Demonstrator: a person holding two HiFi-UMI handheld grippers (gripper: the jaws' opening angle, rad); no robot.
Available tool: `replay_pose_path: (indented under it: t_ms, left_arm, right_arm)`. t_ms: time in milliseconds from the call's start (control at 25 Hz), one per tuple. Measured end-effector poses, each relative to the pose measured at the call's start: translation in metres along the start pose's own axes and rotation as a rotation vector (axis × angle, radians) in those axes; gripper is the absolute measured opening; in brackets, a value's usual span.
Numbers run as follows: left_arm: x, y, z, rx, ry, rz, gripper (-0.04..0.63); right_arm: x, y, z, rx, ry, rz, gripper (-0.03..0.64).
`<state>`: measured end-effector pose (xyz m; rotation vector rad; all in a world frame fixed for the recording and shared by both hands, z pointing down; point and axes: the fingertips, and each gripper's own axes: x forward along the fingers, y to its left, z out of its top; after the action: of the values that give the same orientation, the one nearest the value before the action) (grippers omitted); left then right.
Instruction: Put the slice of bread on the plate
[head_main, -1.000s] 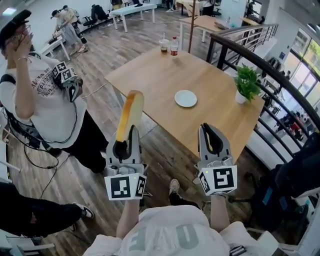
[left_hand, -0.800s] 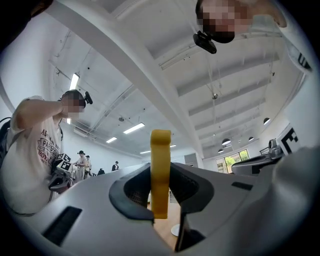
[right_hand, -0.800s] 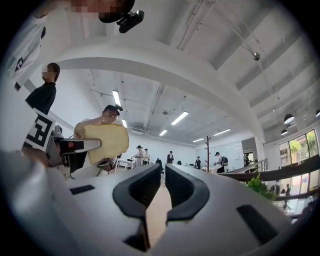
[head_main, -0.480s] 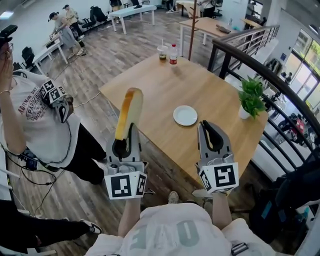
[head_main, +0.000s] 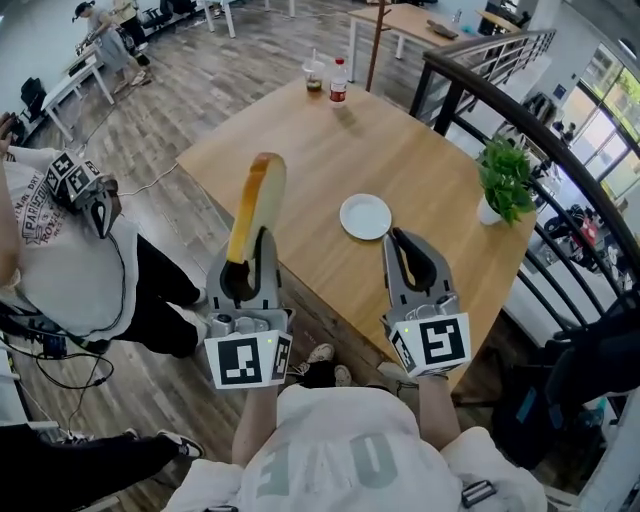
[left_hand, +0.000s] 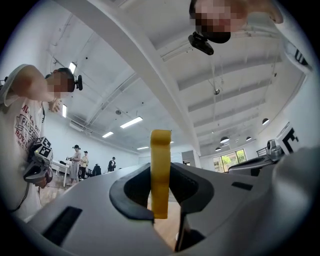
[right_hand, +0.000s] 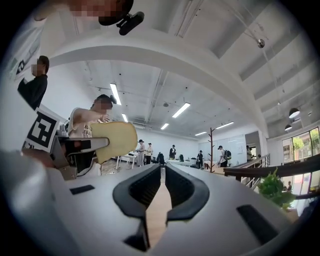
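Head view: the desk (head_main: 420, 150) lies ahead of both tongs. Your left tongs (head_main: 257, 243) clamp the bread slice (head_main: 258, 198) upright on edge. Your right tongs (head_main: 397, 238) are closed together and empty, with the plate (head_main: 365, 216) just beyond their tips.

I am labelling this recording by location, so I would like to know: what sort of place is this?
Probably an open-plan office or shared workspace. A wooden table stands beside a black railing, white work tables with people stand farther back, and large windows line one side.
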<state>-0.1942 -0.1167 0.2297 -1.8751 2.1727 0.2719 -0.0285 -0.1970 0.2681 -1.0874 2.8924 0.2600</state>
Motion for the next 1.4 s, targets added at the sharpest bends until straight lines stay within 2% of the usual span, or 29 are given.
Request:
replay_pose_path:
  t_ms: [160,280,440,560,840,1200,1400]
  left_arm:
    - [0.021,0.0,0.002,0.076,-0.006,-0.048,0.091]
    - [0.037,0.003,0.003,0.043,-0.008,-0.077,0.091]
    - [0.052,0.003,-0.002,0.016,-0.01,-0.106,0.091]
    - [0.058,0.002,-0.008,0.001,0.001,-0.123,0.091]
    - [0.081,-0.009,-0.013,0.014,0.012,-0.178,0.091]
    - [0.116,-0.039,-0.047,0.175,0.08,-0.293,0.091]
    - [0.142,-0.057,-0.082,0.301,0.115,-0.35,0.091]
  right_arm:
    - [0.011,-0.004,-0.001,0.008,0.02,-0.048,0.029]
    - [0.017,-0.009,0.003,0.029,0.016,-0.075,0.029]
    - [0.024,-0.024,0.004,-0.016,0.013,-0.132,0.029]
    - [0.028,-0.028,0.0,0.022,0.013,-0.138,0.029]
    - [0.041,-0.042,-0.008,-0.035,0.068,-0.191,0.028]
    - [0.035,-0.063,-0.032,0.006,0.127,-0.253,0.028]
    - [0.036,-0.08,-0.051,0.016,0.165,-0.278,0.028]
